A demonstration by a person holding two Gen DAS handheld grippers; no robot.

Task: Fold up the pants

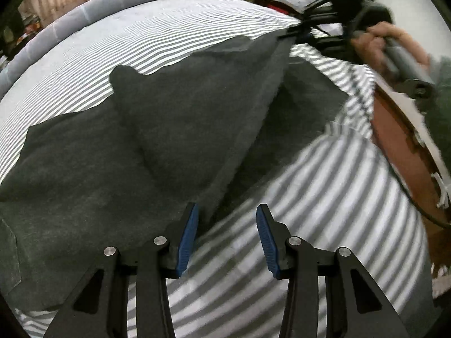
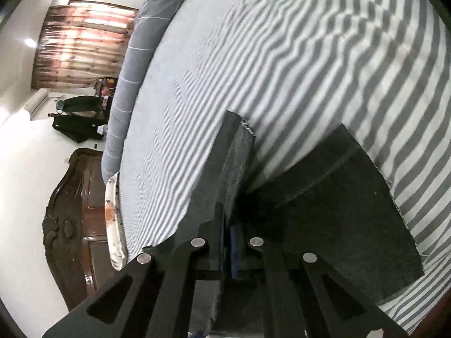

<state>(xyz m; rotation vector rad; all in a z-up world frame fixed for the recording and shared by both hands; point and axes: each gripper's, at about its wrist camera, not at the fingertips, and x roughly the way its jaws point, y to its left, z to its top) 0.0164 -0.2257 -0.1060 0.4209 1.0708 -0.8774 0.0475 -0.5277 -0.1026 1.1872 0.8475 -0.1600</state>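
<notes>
bed (image 2: 282,56): striped sheet | curtains (image 2: 81,45): backlit | headboard (image 2: 73,225): dark wood

Left tongs (image 1: 227,239) agape, right tongs (image 2: 229,249) clamped tight.

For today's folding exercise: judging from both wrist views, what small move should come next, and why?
Probably close the left gripper on the dark grey fabric pants: its blue pads stand open at the pants' edge over the striped bedsheet, while the right gripper already pinches a hem.
</notes>
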